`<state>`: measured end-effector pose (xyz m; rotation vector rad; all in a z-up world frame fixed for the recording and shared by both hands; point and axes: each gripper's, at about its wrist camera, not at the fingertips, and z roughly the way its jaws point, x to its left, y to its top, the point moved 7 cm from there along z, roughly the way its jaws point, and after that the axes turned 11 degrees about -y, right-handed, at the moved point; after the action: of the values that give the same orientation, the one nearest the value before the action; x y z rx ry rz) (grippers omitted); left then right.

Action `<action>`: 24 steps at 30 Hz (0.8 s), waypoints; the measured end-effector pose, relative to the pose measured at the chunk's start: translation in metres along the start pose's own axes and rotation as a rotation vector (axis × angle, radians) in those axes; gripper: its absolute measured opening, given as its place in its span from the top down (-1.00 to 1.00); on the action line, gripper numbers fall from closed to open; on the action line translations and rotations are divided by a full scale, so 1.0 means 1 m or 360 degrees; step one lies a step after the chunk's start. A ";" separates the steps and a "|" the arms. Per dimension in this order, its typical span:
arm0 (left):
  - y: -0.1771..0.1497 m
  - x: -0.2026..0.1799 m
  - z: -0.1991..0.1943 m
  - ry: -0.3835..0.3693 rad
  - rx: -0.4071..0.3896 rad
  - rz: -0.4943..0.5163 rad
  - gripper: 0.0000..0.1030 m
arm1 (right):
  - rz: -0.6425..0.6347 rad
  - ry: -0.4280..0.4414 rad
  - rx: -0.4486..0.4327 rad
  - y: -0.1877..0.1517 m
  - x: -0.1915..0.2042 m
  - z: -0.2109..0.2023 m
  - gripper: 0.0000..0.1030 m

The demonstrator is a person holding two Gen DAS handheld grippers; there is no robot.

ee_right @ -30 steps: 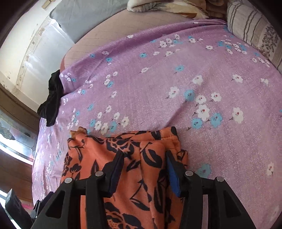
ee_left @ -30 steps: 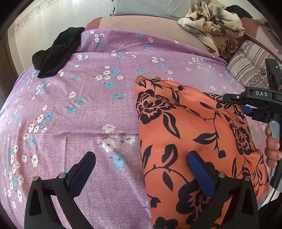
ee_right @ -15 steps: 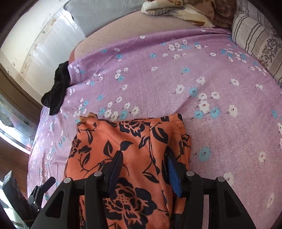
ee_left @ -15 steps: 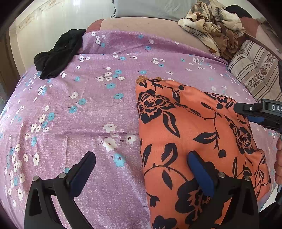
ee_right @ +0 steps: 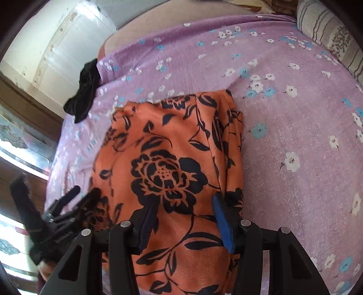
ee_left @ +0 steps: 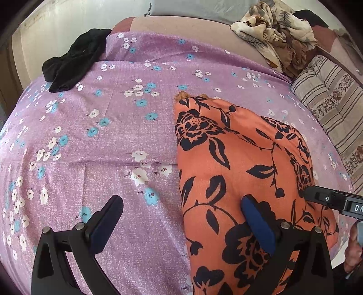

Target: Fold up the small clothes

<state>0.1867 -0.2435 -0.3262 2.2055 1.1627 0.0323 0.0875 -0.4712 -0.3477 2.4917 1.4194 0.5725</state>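
Note:
An orange garment with black flowers lies folded flat on the purple floral bedsheet. It also shows in the right wrist view. My left gripper is open over the garment's near left edge, one finger over the sheet and the other over the cloth. My right gripper is open above the garment's near end, holding nothing. The right gripper's body shows in the left wrist view, and the left gripper shows in the right wrist view.
A black garment lies at the sheet's far left corner. A crumpled beige patterned cloth and a striped pillow sit at the far right. A grey pillow is at the head of the bed.
My right gripper has pulled back toward the garment's near end, so more of the cloth shows ahead of it. The left gripper has barely moved. The garment lies still.

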 end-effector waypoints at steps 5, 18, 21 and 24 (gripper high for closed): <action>0.001 0.017 -0.010 -0.0090 0.0043 -0.0100 -1.00 | 0.0073 0.0145 -0.0054 0.010 -0.007 -0.015 -0.07; 0.002 0.013 0.006 -0.0220 0.0123 -0.0099 -1.00 | 0.0032 0.0205 0.0013 0.025 0.005 0.002 -0.08; 0.005 0.008 0.003 -0.0382 0.0134 -0.0109 -1.00 | 0.0084 0.0260 -0.0033 0.032 -0.009 -0.009 -0.08; 0.004 -0.001 0.005 -0.0625 0.0202 -0.0167 -1.00 | 0.0143 0.0199 -0.0076 0.036 -0.033 -0.015 -0.16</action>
<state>0.1900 -0.2487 -0.3278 2.1266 1.0757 -0.5084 0.0938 -0.5181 -0.3282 2.5321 1.3237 0.7831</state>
